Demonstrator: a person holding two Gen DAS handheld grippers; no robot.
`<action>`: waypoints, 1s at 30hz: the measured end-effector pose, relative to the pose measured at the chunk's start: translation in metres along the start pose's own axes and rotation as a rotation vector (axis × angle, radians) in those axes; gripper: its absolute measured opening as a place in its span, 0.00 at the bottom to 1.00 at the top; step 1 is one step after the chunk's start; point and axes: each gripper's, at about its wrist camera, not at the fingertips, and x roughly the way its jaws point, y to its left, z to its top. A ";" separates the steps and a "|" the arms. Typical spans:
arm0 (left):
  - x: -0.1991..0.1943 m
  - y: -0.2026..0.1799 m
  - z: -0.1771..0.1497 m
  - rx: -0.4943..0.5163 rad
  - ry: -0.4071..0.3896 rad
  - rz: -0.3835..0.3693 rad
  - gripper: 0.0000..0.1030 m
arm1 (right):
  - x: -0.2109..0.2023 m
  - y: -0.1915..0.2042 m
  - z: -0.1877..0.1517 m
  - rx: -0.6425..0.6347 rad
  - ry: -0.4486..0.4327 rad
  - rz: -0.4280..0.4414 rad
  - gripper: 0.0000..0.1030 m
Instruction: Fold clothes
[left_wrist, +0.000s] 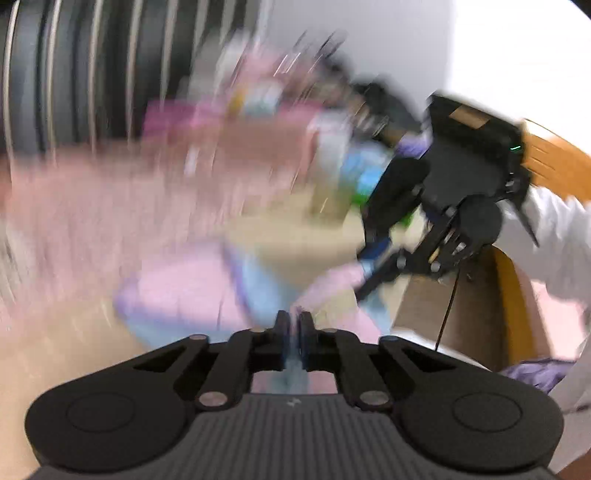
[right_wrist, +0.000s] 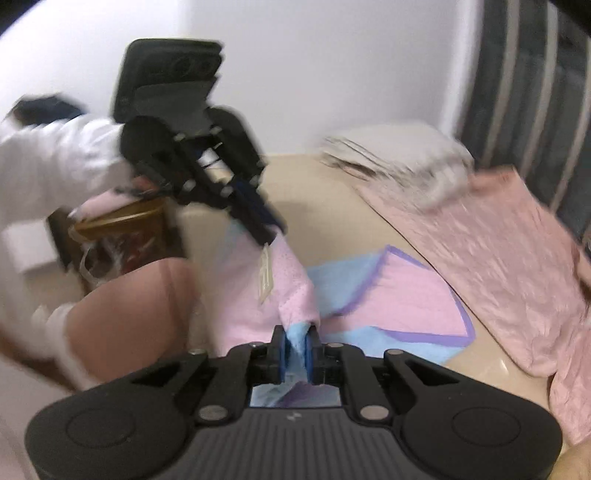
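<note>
Beige bed surface carries the work. Both claws are clamped on one pink-and-blue garment: right gripper pinches its blue edge, left gripper a pink fold, lifting it off the bed beside a pink blanket.

Left hand-held gripper and right hand-held gripper clamped, angled downward.

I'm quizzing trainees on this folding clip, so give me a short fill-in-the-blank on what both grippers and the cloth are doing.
1. Both grippers are shut on the same pink and ____ garment.
2. The right gripper pinches a ____ -coloured part of it.
3. The garment's coloured panels are edged in ____ trim.
4. The left gripper shows a ____ sleeve behind the other gripper.

Missing words: blue; blue; purple; white
</note>
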 end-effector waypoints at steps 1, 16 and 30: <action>0.012 0.010 -0.003 -0.051 0.008 0.055 0.28 | 0.014 -0.011 0.001 0.038 0.012 -0.026 0.28; 0.017 0.036 -0.040 -0.558 -0.057 0.099 0.29 | 0.020 -0.005 -0.058 0.505 -0.147 -0.128 0.39; 0.012 0.041 -0.024 -0.608 -0.219 -0.023 0.05 | -0.001 -0.006 -0.063 0.650 -0.325 -0.201 0.05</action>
